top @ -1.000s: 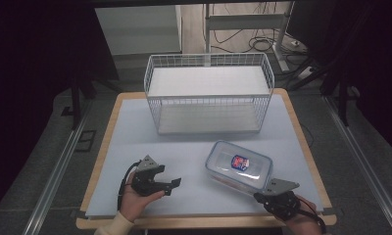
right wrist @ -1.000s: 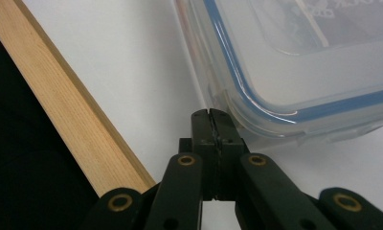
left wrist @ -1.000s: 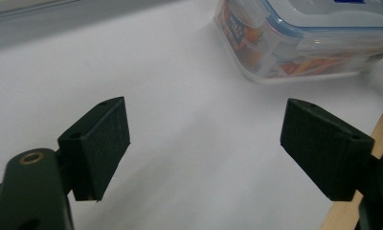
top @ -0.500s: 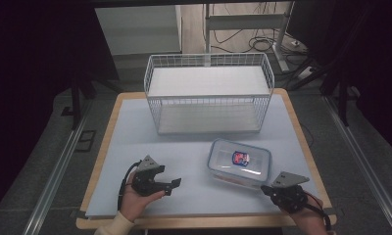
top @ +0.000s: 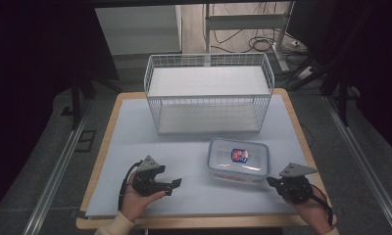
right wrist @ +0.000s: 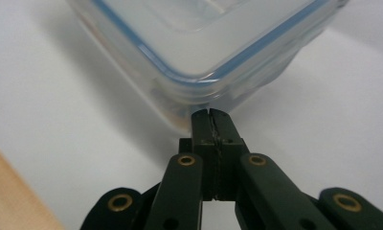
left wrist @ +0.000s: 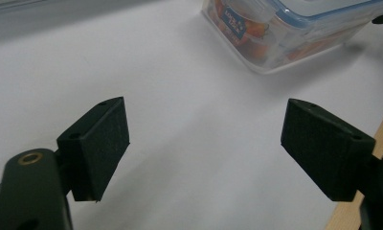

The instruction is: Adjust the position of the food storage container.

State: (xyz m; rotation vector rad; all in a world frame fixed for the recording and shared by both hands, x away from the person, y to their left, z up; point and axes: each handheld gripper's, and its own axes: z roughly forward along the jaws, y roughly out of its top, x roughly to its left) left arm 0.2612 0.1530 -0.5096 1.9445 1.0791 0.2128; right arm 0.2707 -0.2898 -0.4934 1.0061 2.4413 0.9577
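L gripper sits low at near-left of the bench, held in L hand, sleeve coming in from bottom edge. Jaws spread wide, nothing betw. them; in L gripper view the pads stand well apart. R gripper at near-right, held in R hand, grey plate on top, cable trailing by the wrist. Its jaws pressed together, tips pointing left. In R gripper view the R gripper shows pads closed flat on each other w/ nothing betw.
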